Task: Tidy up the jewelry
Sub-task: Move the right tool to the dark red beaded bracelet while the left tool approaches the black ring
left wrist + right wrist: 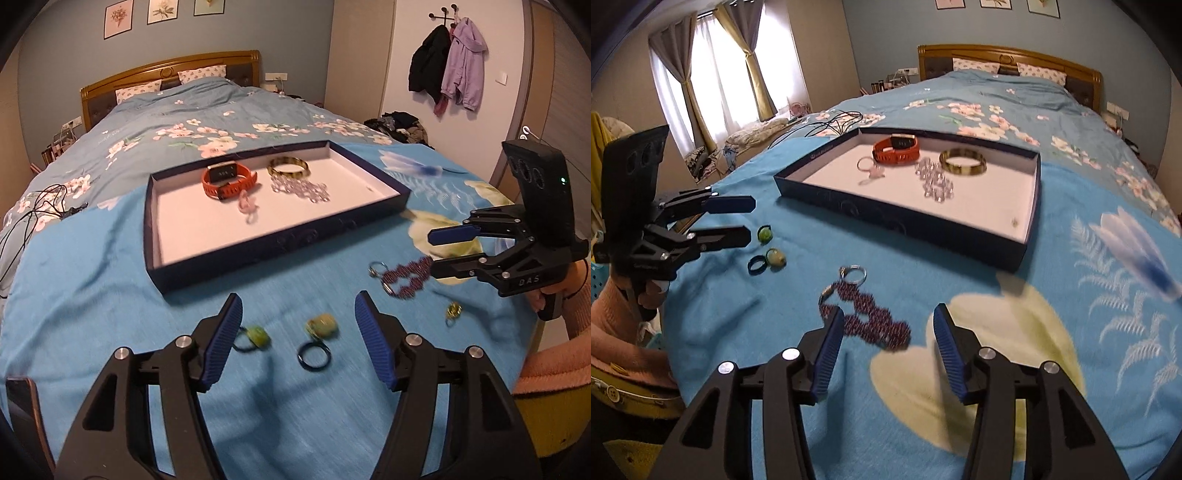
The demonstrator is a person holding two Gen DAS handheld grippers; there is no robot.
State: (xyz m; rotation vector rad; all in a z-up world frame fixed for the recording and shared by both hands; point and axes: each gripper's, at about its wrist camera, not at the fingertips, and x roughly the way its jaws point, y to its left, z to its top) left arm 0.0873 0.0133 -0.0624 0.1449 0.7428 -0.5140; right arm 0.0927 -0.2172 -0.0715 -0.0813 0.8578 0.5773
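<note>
A dark blue tray (280, 242) (905, 218) on the bed holds an orange watch (229, 181) (897, 149), a gold bangle (289, 167) (962, 161), a clear bead bracelet (301, 187) (934, 181) and a pink keyring charm (246, 203) (870, 170). On the blue blanket lie a dark red beaded keychain (404, 275) (871, 317), a dark ring (314, 356) (756, 264), two green-stone rings (323, 325) (256, 334) (775, 257) (764, 233) and a small gold piece (452, 310). My left gripper (297, 343) (751, 219) is open above the rings. My right gripper (888, 349) (430, 251) is open over the beaded keychain.
Black cables (37, 210) (831, 122) lie on the bed left of the tray. The headboard (166, 74) is at the far end. Coats (447, 66) hang on the wall. A phone edge (22, 413) sits at lower left.
</note>
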